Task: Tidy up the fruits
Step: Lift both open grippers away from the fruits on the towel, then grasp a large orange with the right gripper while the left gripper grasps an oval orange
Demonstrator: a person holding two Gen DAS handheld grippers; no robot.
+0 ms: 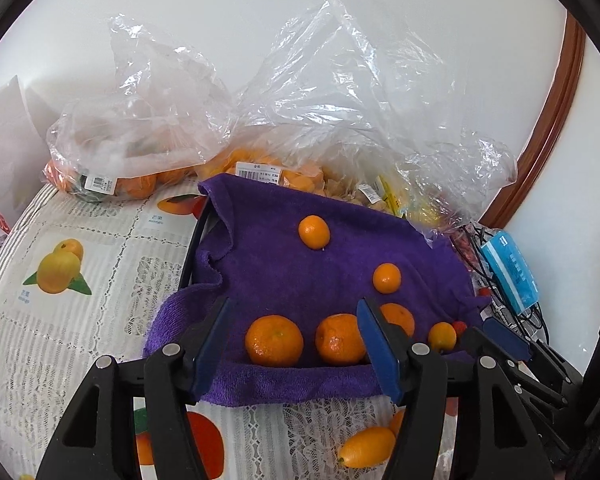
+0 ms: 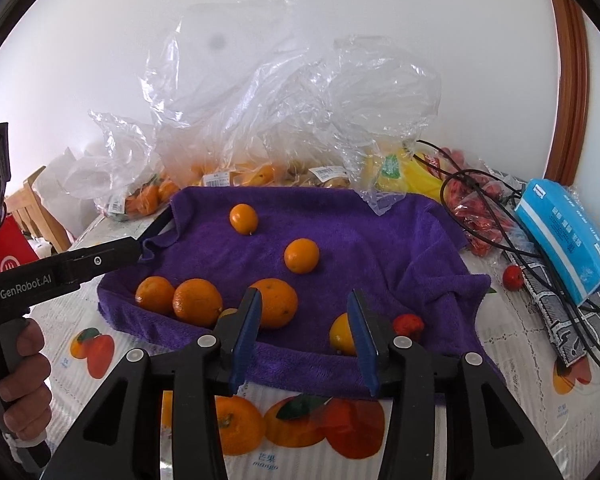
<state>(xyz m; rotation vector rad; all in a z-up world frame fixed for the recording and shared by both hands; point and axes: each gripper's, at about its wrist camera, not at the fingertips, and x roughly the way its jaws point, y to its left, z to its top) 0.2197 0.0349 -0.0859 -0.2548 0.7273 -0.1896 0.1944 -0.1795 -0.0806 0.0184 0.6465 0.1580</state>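
White wall rises behind a counter covered with a lace-patterned cloth printed with fruit pictures. A purple towel lies spread over a dark tray on the counter, and it serves as the landmark for everything else.

On the purple towel sit several loose oranges. Three larger oranges cluster near its front left edge, touching or almost touching one another. Two smaller oranges sit farther back toward the towel's middle, well apart from the cluster. One small yellow-orange fruit and a small red fruit rest near the towel's front right edge.

Behind the purple towel, clear plastic bags stand crumpled and hold more oranges and other packed fruit. To the towel's right lie a blue tissue pack, black cables and a bag of red fruit. On the counter in front of the towel lies an oval kumquat.

The left tool hangs over the towel's front edge, blue pads apart, clamping nothing; two large oranges show between them. The right tool hangs over the same edge, pads apart and empty. A hand grips the left tool's handle.
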